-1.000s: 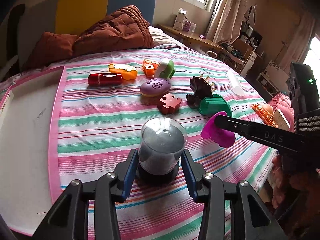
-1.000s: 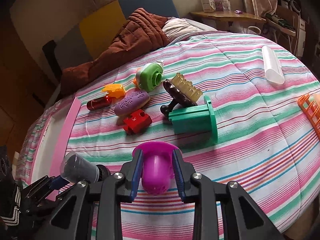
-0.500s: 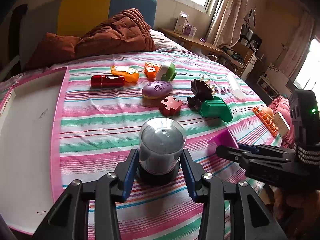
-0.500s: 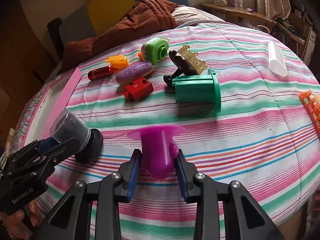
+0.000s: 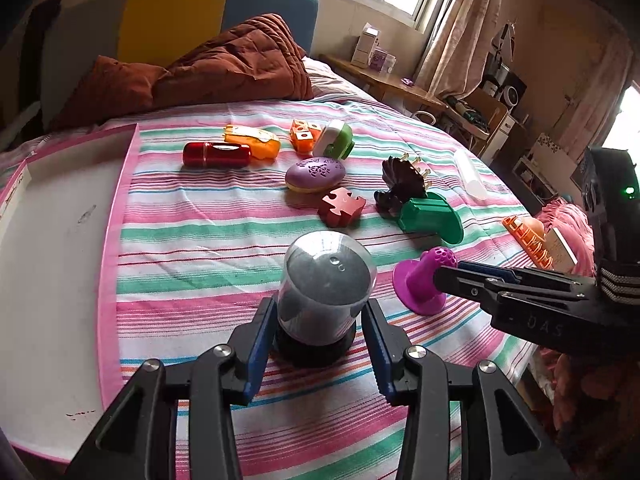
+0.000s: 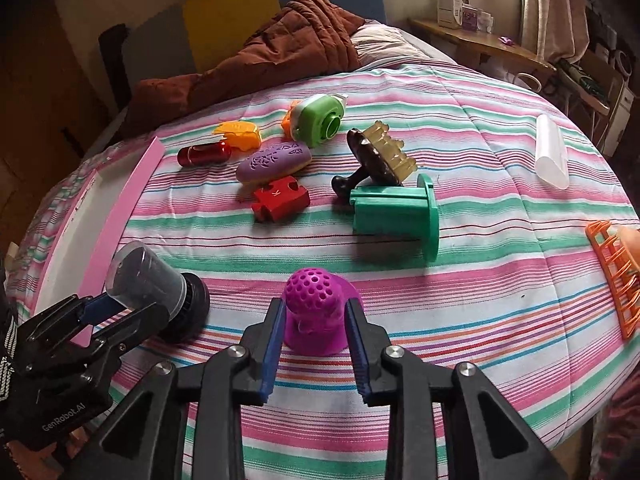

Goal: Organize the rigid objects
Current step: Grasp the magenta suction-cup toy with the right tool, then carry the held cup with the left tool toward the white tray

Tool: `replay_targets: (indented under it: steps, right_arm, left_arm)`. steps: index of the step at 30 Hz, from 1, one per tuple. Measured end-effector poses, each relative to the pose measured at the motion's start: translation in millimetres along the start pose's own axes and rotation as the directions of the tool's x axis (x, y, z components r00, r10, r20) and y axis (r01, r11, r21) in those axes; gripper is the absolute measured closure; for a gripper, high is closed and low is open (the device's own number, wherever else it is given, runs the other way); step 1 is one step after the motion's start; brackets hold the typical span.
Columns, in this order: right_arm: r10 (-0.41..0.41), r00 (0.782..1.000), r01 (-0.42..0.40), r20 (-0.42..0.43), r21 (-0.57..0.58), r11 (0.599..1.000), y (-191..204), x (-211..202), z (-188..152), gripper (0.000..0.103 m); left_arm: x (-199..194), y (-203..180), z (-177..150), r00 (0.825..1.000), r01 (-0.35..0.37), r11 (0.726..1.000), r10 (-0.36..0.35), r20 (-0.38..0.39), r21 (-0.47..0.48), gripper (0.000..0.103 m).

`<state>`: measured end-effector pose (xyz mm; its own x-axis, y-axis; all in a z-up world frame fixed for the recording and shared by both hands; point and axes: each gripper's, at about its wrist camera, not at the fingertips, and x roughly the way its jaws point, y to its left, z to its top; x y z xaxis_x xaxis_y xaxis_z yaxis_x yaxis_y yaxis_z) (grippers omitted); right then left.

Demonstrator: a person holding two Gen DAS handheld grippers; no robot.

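My left gripper (image 5: pixel 320 320) is shut on a clear-capped grey cylinder with a black base (image 5: pixel 325 288), standing upright on the striped bedspread (image 5: pixel 200 248); it also shows in the right wrist view (image 6: pixel 154 286). My right gripper (image 6: pixel 316 328) is shut on a purple perforated funnel-shaped piece (image 6: pixel 316 312), base on the bedspread, also in the left wrist view (image 5: pixel 420 280). Beyond lie a green flanged piece (image 6: pixel 394 214), a red puzzle block (image 6: pixel 280 198), a purple oval case (image 6: pixel 274 162), a dark brush (image 6: pixel 376 156), a red cylinder (image 5: pixel 216 154) and orange toys (image 5: pixel 252 140).
A pink-rimmed white tray (image 5: pixel 48 240) lies at the left of the bed. A clear tube (image 6: pixel 552 156) and an orange rack (image 6: pixel 612 272) lie to the right. A brown quilt (image 5: pixel 224 72) is heaped at the headboard. Shelves and a desk stand beyond the bed's right edge.
My right gripper has turned the purple piece from lying tilted to standing base-down on the bedspread, closer to the grey cylinder. My left gripper has stayed on the cylinder.
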<state>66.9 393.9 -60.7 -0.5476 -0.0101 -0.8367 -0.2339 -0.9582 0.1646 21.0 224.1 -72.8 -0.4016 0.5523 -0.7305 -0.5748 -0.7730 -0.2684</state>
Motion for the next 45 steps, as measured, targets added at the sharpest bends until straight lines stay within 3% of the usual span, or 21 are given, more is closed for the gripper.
replay_targets:
  steps: [7, 15, 32, 34, 35, 38, 41, 45]
  right_arm:
    - [0.006, 0.998, -0.007, 0.057, 0.010, 1.000, -2, 9, 0, 0.070]
    - [0.034, 0.995, -0.041, 0.098, 0.072, 0.997, -9, 2, -2, 0.072]
    - [0.056, 0.991, -0.066, 0.120, 0.076, 0.995, 15, -8, 1, 0.072]
    - [0.057, 0.991, -0.066, 0.120, 0.072, 0.995, 20, -7, 3, 0.072]
    - [0.057, 0.991, -0.066, 0.121, 0.070, 0.995, 22, -7, 4, 0.072]
    - [0.055, 0.991, -0.063, 0.118, 0.064, 0.996, 27, -6, 4, 0.072]
    - [0.054, 0.992, -0.062, 0.114, 0.071, 0.996, 26, -7, 3, 0.072]
    - [0.053, 0.992, -0.063, 0.117, 0.080, 0.995, 18, -9, 2, 0.072]
  left_arm:
    - [0, 3, 4, 1.000, -0.004, 1.000, 0.004, 0.008, -0.018, 0.053]
    - [2, -4, 9, 1.000, -0.009, 1.000, 0.008, 0.012, 0.020, 0.060]
    - [-43, 33, 36, 0.995, 0.015, 0.998, -0.008, 0.099, -0.063, 0.061]
    - [-42, 38, 36, 0.996, 0.003, 0.998, 0.003, 0.090, -0.062, 0.065]
    - [-39, 40, 35, 0.997, 0.004, 0.998, 0.001, 0.081, -0.062, 0.076]
    - [-27, 41, 30, 0.999, -0.006, 0.998, 0.008, 0.036, -0.056, 0.078]
    - [-12, 39, 29, 0.999, -0.009, 0.998, 0.006, -0.044, -0.054, 0.071]
    - [-11, 36, 43, 0.999, -0.026, 0.995, 0.022, -0.046, -0.093, 0.031]
